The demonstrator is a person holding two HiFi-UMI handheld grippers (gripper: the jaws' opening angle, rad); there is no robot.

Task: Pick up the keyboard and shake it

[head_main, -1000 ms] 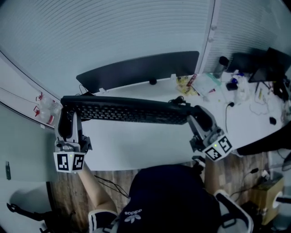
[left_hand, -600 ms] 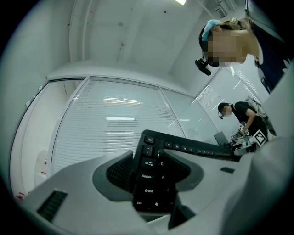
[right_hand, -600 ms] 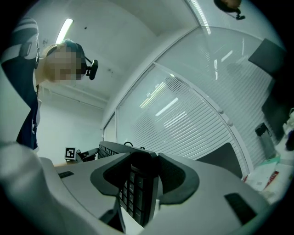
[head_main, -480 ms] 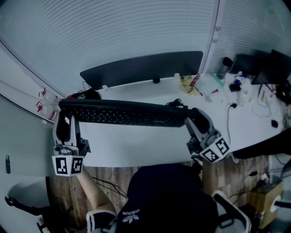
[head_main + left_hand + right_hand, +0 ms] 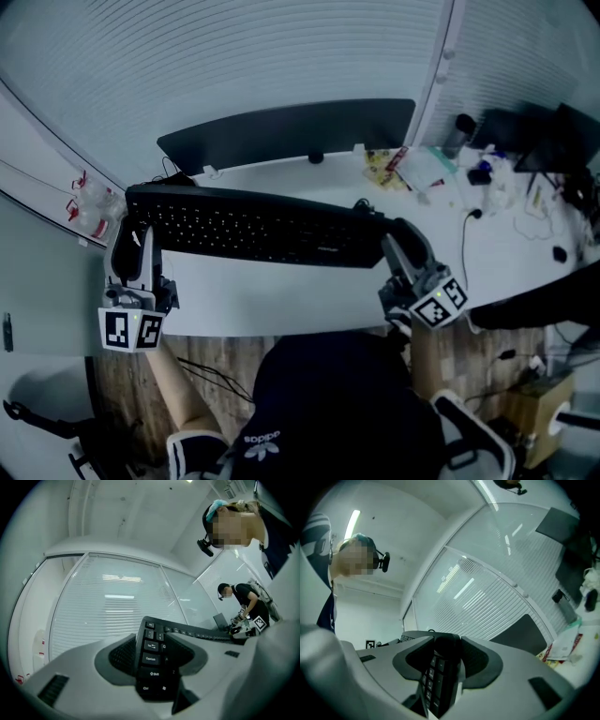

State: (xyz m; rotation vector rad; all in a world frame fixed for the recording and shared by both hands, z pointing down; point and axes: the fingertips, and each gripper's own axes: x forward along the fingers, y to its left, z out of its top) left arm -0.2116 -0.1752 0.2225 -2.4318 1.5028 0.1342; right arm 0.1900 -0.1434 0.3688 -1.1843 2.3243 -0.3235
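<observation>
In the head view the keyboard [image 5: 253, 228] is held over the white tabletop [image 5: 281, 300], and its two ends are covered by the left tool [image 5: 134, 234] and the right tool [image 5: 392, 239]. The left gripper view shows jaws pinching the Ctrl-key end, with the far keys too small to read. The right gripper view shows jaws clamped on the opposite end, whose lower edge is cut off.

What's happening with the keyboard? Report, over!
Left gripper shut on keyboard, left end. Right gripper shut on its right end. Keyboard held up over the white desk, keys showing. Nothing in the way.
</observation>
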